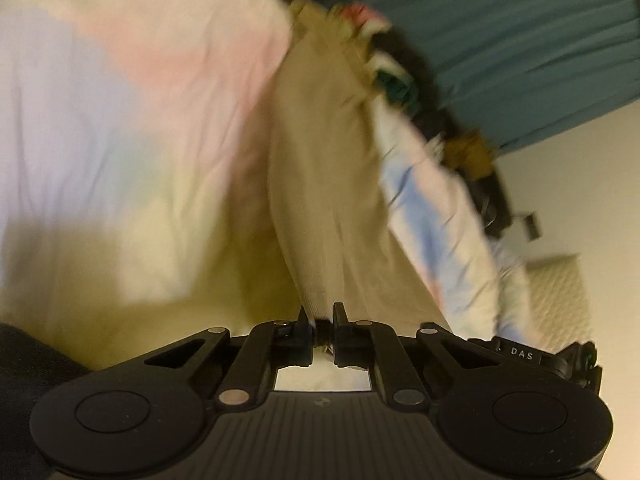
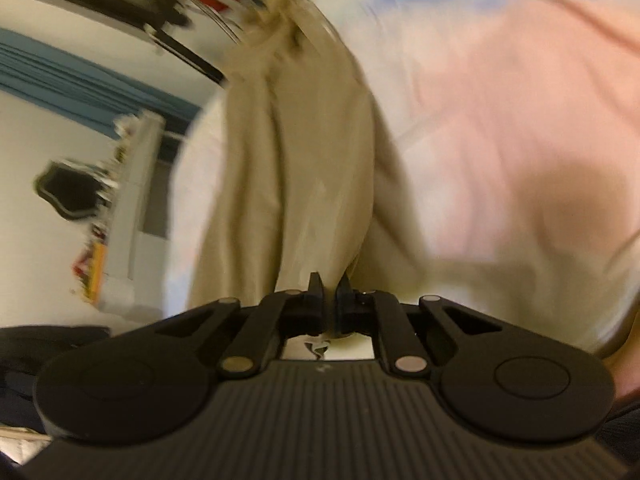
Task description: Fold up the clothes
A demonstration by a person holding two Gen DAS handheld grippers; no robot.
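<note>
While both views are pretty blurry, we've got the left tool (image 1: 320, 314) and the right tool (image 2: 330, 282) each clenched on an edge of the beige garment (image 1: 320, 184), which stretches away over a pastel tie-dye sheet (image 1: 120, 100). Further back we see piled clothes (image 1: 400, 68) and a teal curtain (image 1: 520, 40).

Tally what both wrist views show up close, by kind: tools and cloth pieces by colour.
Tools: 2, left tool and right tool, each shut on the beige garment.
Beige garments: 1.
Pastel sheets: 1, the pastel sheet behind.
Total: 4.
</note>
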